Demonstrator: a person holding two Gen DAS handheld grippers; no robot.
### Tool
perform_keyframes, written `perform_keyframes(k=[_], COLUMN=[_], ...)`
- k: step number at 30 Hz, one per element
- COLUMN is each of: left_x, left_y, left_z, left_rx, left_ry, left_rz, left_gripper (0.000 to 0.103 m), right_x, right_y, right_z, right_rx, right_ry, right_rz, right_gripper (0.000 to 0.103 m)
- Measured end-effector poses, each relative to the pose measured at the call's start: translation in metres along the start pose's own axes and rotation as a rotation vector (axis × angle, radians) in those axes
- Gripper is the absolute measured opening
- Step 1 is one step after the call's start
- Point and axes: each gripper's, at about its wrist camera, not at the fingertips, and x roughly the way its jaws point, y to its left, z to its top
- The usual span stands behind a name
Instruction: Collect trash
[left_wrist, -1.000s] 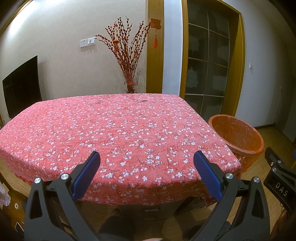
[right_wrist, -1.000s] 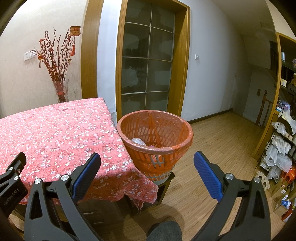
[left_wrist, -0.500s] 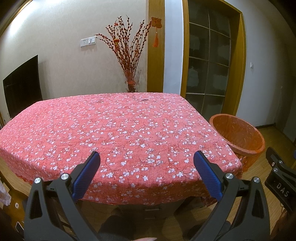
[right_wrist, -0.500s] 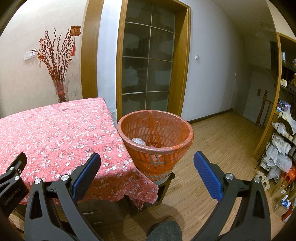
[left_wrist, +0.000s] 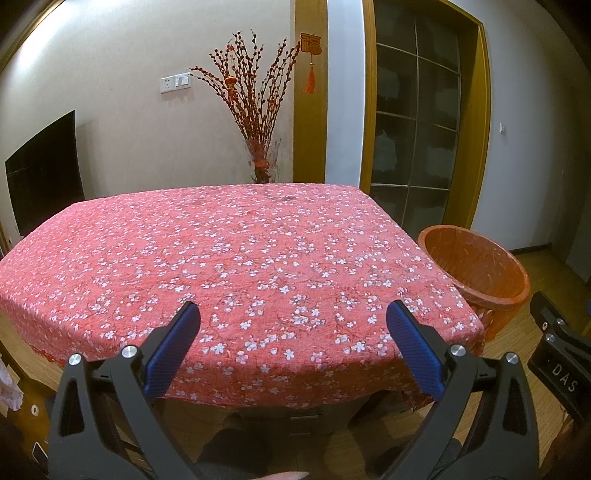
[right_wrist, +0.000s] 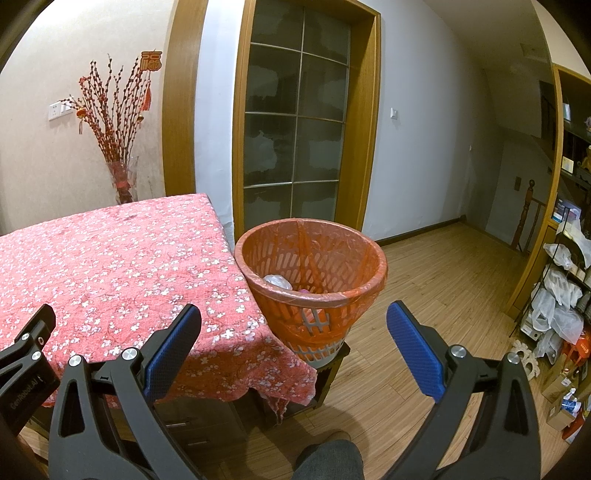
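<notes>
**Orange bin holds the trash; both my grippers hang free**

Orange latticed plastic, lined with a thin red bag: that is the waste basket (right_wrist: 311, 275), standing on a low stool at the bench's right corner, its rim touching the hanging tablecloth (right_wrist: 110, 258). Whatever trash I can see is already inside it: a pale crumpled lump (right_wrist: 277, 280) against the near-left wall, and something pinkish lower down that I cannot identify. I judge the lump light and soft, likely to crush under the pads, so a gentle pinch across its bulk would do. The liner looks flimsy and slippery; the stiff rim is the safer place to hold the basket itself.

On the bench (left_wrist: 236, 258) I see no loose trash, only floral cloth. My left gripper (left_wrist: 293, 345) is spread wide over its near edge, holding nothing. My right gripper (right_wrist: 294, 345) is equally spread and unladen, pointing toward the basket.
</notes>
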Motion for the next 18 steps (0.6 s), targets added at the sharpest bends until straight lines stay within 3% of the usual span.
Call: perform_keyframes(k=[18], left_x=[0.0041], left_y=[0.0024], left_z=[-0.0004], left_rx=[0.008], left_ry=[0.008], left_rz=[-0.003], left_gripper=[0.099], right_x=[-0.0021], right_y=[0.0018], right_z=[-0.0026], right_rx=[0.000], right_ry=[0.002], right_rz=[0.000], right_gripper=[0.100])
